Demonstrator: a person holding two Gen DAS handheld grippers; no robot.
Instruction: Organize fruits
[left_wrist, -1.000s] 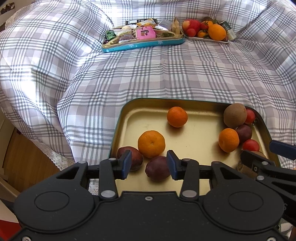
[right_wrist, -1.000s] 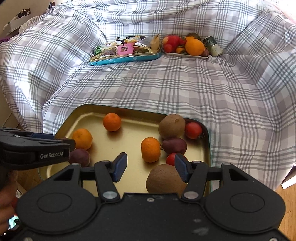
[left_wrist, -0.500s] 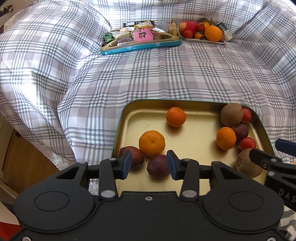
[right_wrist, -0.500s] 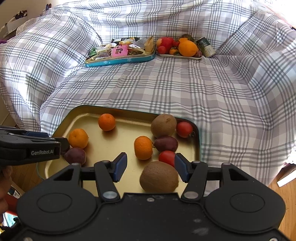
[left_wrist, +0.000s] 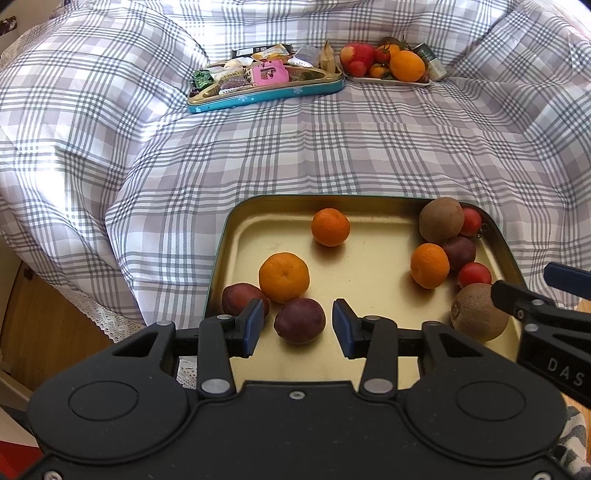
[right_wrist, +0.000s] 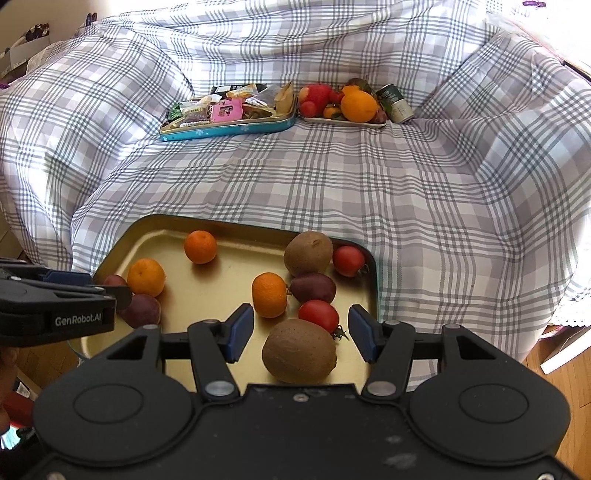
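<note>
Both grippers hang over the near edge of a gold tray (left_wrist: 236, 236), holding nothing. The left gripper (left_wrist: 297, 325) gapes wide around a purple fruit (left_wrist: 300, 320); the right gripper (right_wrist: 301, 334) gapes wide around a kiwi (right_wrist: 300, 350). Tangerines, tomatoes and another kiwi lie further in. A snack tin (right_wrist: 229, 129) and fruit plate (right_wrist: 343, 121) sit far back on the checked cover (right_wrist: 369, 192).

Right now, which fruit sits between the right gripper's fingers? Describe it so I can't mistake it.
Find the gold tray at the near edge of the plaid bed. In its near right corner, framed by the open right gripper, lies a kiwi. It is brown, fuzzy and the nearest fruit; the other kiwi lies at the far rim.
</note>
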